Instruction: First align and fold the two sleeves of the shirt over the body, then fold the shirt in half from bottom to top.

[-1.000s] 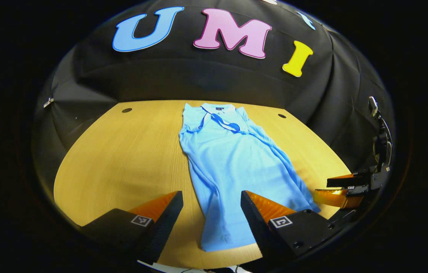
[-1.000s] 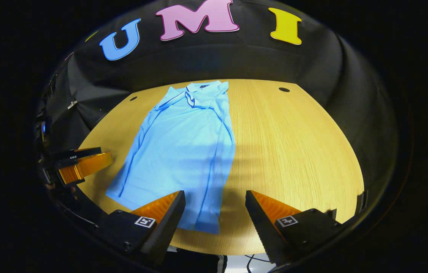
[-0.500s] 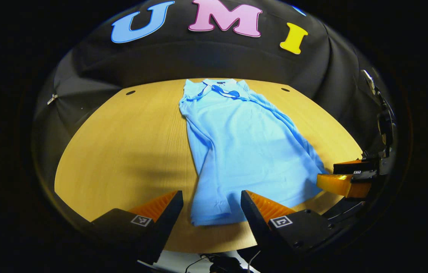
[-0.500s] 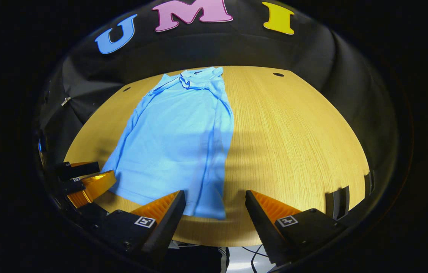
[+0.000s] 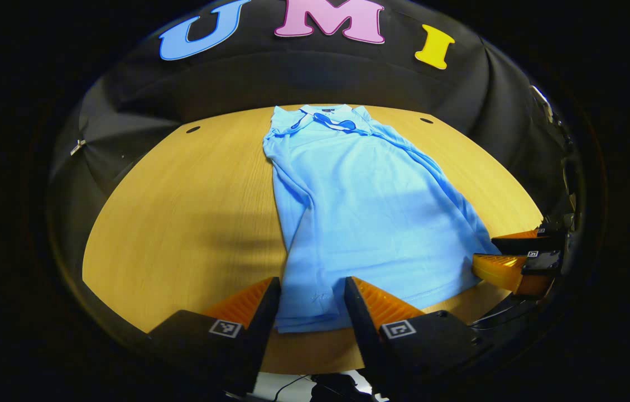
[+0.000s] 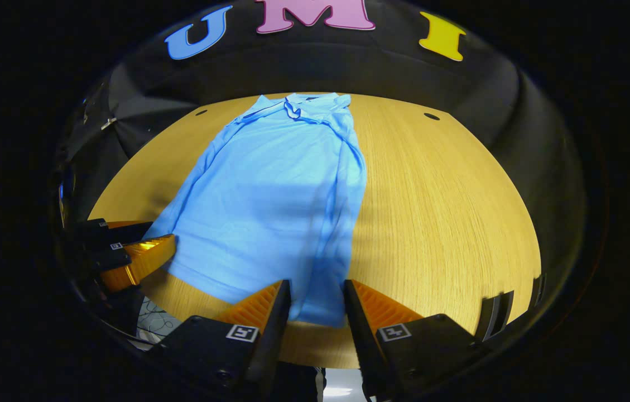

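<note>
One shirt (image 5: 370,212) lies on one table (image 5: 181,212); two tongs, left (image 5: 310,296) and right (image 6: 316,298), each straddle a hem corner, still spread.

Left gripper (image 5: 310,301) low and level, fingers part-open with a gap between; right gripper (image 6: 316,304) alongside, posed the same.

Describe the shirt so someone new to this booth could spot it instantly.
Start at the wooden table in front of the black cloth wall. The shirt lies flat along it, collar toward the wall, hem toward the near edge. It is the table's one light blue garment, a polo with darker blue trim at its collar.
</note>
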